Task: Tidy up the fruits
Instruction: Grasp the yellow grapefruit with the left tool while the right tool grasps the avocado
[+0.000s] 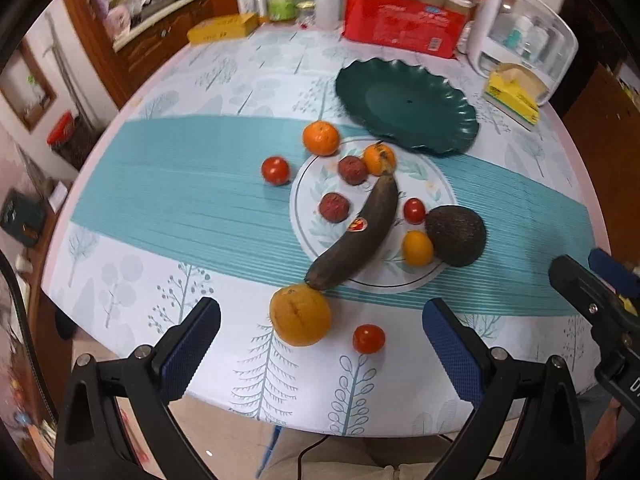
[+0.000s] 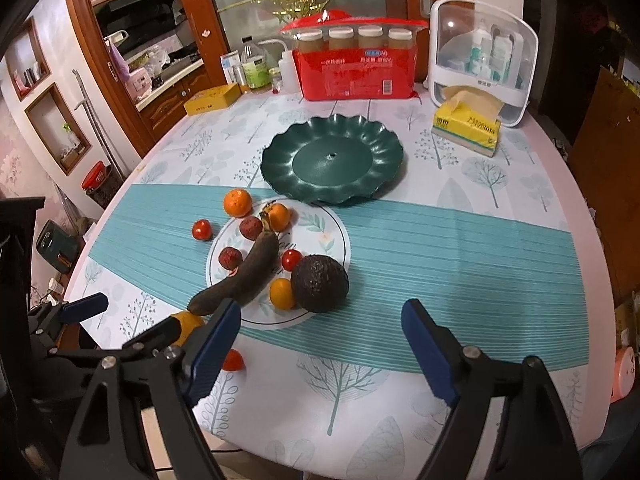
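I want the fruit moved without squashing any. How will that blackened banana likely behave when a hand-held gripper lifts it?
The banana has skin gone dark almost all over, so it is probably soft and may bruise or split under a firm pinch. Its long curved shape suggests it may sag or swing if gripped near one end. One tip touches the large orange, which might roll when it lifts.

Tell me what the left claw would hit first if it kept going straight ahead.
Probably the large orange nearest the table edge, left of centre between the open left claw; the small tomato sits beside it. Depth is uncertain.
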{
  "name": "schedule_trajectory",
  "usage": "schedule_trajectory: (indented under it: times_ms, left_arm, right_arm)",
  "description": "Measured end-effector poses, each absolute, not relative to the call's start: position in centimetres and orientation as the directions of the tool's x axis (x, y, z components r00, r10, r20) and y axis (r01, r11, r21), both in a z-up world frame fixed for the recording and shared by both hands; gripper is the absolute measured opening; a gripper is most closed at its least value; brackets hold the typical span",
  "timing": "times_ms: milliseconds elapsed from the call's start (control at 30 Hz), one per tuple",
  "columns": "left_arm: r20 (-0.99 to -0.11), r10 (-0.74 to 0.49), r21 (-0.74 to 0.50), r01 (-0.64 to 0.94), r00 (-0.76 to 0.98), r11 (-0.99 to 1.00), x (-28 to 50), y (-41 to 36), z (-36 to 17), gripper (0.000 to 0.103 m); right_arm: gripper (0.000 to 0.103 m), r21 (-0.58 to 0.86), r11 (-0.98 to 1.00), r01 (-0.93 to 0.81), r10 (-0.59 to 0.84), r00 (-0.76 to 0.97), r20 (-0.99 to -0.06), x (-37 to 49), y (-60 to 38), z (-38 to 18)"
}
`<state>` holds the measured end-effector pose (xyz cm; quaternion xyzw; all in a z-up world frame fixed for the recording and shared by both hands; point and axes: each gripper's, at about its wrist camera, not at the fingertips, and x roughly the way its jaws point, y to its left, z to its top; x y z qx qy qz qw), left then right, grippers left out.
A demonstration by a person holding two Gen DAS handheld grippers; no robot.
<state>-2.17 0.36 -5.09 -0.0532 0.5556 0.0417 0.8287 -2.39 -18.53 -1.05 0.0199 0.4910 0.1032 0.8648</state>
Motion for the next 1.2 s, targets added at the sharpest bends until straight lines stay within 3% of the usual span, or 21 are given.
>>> schedule_trajectory:
  times_ms: [300,567,733,867,933,1000,1067,1200]
  left_arm:
    - [-0.960,-0.023,-0.078,-0.189,0.278,0.979,-1.4,3.3,-10.0,0.100]
    - [-0.973,-0.092,-0.136,-0.205,0.210,0.969,-1.0,4.1,-13.9,0.090]
    - [-0.978,-0.116,-0.151,-0.202,0.174,0.968,-0.6,4.1,-15.7,0.069]
    - [-0.975,-0.123,-0.159,-0.191,0.185,0.969,-0.5,4.0,-16.3,0.064]
    - [-0.973,-0.125,-0.161,-0.186,0.192,0.969,-0.5,3.8,-16.2,0.062]
    - [-0.969,-0.140,-0.178,-0.178,0.205,0.968,-0.2,3.5,-16.2,0.052]
    - [-0.965,-0.153,-0.191,-0.172,0.212,0.967,-0.1,3.3,-16.1,0.049]
    - [-0.960,-0.171,-0.213,-0.179,0.224,0.961,-0.4,3.7,-15.6,0.047]
  right_arm:
    - [0.083,0.123,0.980,-0.159,0.182,0.448,-0.875,-0.1,-18.5,-4.3]
    - [0.083,0.157,0.967,-0.202,0.226,0.385,-0.895,2.3,-17.8,-7.6]
    - [0.083,0.177,0.958,-0.225,0.250,0.352,-0.902,3.8,-17.3,-9.4]
    - [0.082,0.183,0.955,-0.235,0.257,0.341,-0.904,4.7,-16.9,-10.3]
    - [0.079,0.193,0.950,-0.247,0.269,0.324,-0.907,5.1,-16.7,-10.8]
    - [0.072,0.212,0.945,-0.250,0.282,0.291,-0.914,5.6,-16.3,-11.4]
    - [0.062,0.221,0.945,-0.240,0.283,0.266,-0.921,5.9,-16.3,-12.0]
    - [0.062,0.259,0.939,-0.227,0.314,0.260,-0.913,5.9,-16.5,-12.5]
